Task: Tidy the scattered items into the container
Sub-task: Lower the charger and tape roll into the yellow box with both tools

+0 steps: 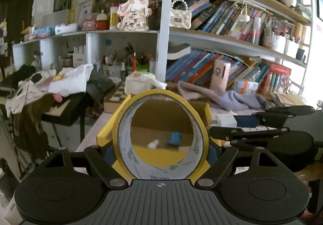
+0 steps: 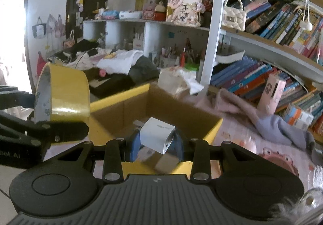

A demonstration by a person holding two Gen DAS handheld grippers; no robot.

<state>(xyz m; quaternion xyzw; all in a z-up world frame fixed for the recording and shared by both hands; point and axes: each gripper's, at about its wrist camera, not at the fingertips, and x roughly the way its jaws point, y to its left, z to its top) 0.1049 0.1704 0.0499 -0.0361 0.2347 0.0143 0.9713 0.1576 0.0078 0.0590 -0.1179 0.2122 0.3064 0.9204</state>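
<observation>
Left wrist view: the yellow tape roll (image 1: 160,134) is pinched between the spread blue pads of the left gripper (image 1: 160,154), and those pads are mostly hidden behind the roll's rim. The roll's open core is pointed straight ahead, so its axis is run along the fingers. Through the hole, the brown cardboard floor of the yellow box (image 1: 105,130) is seen, with a small blue object (image 1: 174,138) and a white speck inside, both too blurred to name. The roll's inner liner is printed white paper; its outer band is glossy. The right gripper (image 1: 217,122) is seen at right, clamped on a white charger (image 1: 225,120), partly hidden.

Right wrist view: the right gripper (image 2: 156,140) is pressed onto the white charger (image 2: 156,137), a smooth rounded cube, tilted, held above the yellow box (image 2: 214,130). The box's near wall is cut off by the gripper body. At left the tape roll (image 2: 66,97) is seen side-on, its axis lying across the picture, held over the box's left edge. The pink printed cloth (image 2: 262,144) is smeared by blur.
</observation>
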